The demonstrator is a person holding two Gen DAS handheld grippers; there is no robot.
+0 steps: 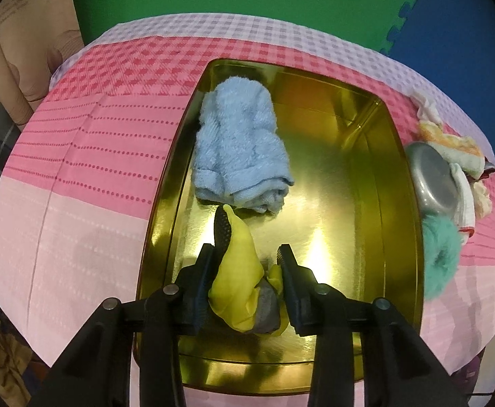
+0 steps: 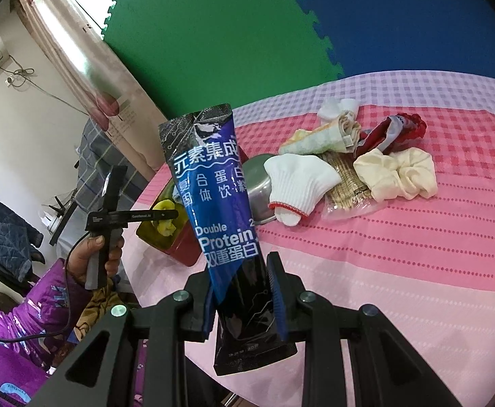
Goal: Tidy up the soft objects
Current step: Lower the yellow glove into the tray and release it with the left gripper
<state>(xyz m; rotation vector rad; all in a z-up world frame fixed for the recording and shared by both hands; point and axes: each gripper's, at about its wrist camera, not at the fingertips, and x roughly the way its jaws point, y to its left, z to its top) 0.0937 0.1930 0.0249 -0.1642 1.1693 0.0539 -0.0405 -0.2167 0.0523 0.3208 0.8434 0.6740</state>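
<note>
In the left wrist view, my left gripper (image 1: 247, 254) is shut on a yellow and grey sock (image 1: 240, 285), held low inside a gold tin box (image 1: 376, 183). A folded light blue towel (image 1: 240, 146) lies at the box's far left. In the right wrist view, my right gripper (image 2: 242, 285) is shut on a blue protein powder pouch (image 2: 216, 183), held upright above the table. The left gripper (image 2: 166, 215) with the yellow sock (image 2: 165, 225) shows over the box (image 2: 159, 240) at the left.
A pink checked cloth (image 2: 417, 254) covers the table. A pile lies at the back: white glove (image 2: 298, 183), cream scrunchie (image 2: 396, 173), red cloth (image 2: 396, 129), striped towel (image 2: 315, 142), woven pad (image 2: 345, 179), steel bowl (image 1: 430, 179). A teal fluffy scrunchie (image 1: 440, 257) lies right of the box.
</note>
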